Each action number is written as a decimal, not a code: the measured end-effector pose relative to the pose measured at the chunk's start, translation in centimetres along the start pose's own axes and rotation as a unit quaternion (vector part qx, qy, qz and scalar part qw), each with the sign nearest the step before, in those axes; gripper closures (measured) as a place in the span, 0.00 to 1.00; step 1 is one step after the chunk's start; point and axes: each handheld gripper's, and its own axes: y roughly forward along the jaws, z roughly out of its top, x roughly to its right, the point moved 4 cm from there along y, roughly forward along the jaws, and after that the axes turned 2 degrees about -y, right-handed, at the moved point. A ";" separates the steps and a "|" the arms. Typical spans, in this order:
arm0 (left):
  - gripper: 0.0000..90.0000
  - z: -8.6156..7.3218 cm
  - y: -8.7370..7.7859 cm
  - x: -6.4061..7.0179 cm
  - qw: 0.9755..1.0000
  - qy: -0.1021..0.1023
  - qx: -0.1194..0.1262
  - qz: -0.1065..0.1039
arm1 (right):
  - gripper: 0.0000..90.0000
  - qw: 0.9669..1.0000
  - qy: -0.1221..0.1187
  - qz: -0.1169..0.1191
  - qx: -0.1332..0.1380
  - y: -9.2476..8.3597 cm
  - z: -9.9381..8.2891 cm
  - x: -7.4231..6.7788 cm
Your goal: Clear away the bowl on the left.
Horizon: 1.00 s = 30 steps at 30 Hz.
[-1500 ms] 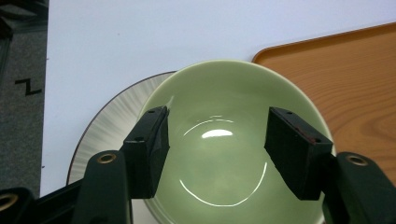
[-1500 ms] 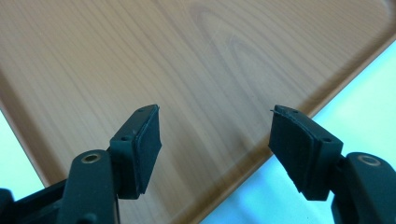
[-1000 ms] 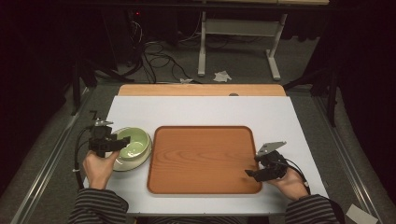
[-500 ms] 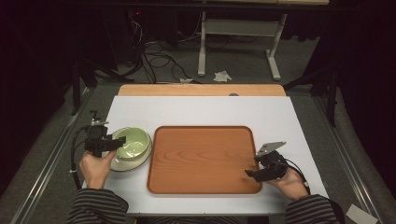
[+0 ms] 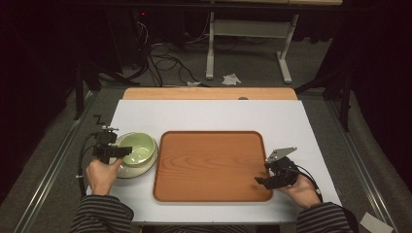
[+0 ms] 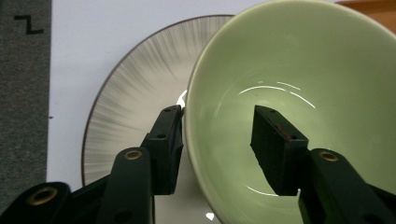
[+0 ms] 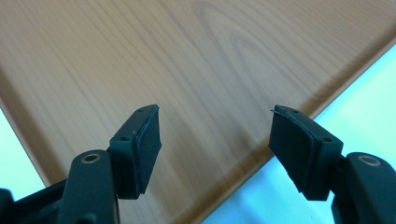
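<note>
Nearest me, my right gripper [image 5: 262, 181] hovers over the wooden tray's [image 5: 212, 165] near right corner, jaws spread wide and holding nothing (the right gripper view has only wood grain and tray rim between them). Left of the tray, my left gripper [image 6: 217, 128] straddles the near wall of the green bowl [image 6: 299, 93], one jaw outside the rim, the other inside, a gap remaining so it is parted, not clamped. The bowl sits on a ribbed white plate [image 6: 135, 102], just beside the tray's left edge. Beyond the tray, bare white table [image 5: 204, 116]
</note>
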 end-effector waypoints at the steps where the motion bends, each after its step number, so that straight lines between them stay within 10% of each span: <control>1: 0.62 0.0 0.0 0.0 1.000 0.000 -0.003 -0.001 | 0.39 1.000 0.000 0.000 0.000 0.0 0.0 0.0; 30: 0.89 -0.3 0.5 -1.0 0.998 -0.054 -0.031 -0.020 | 0.39 1.000 -0.002 0.001 -0.001 0.0 0.0 0.0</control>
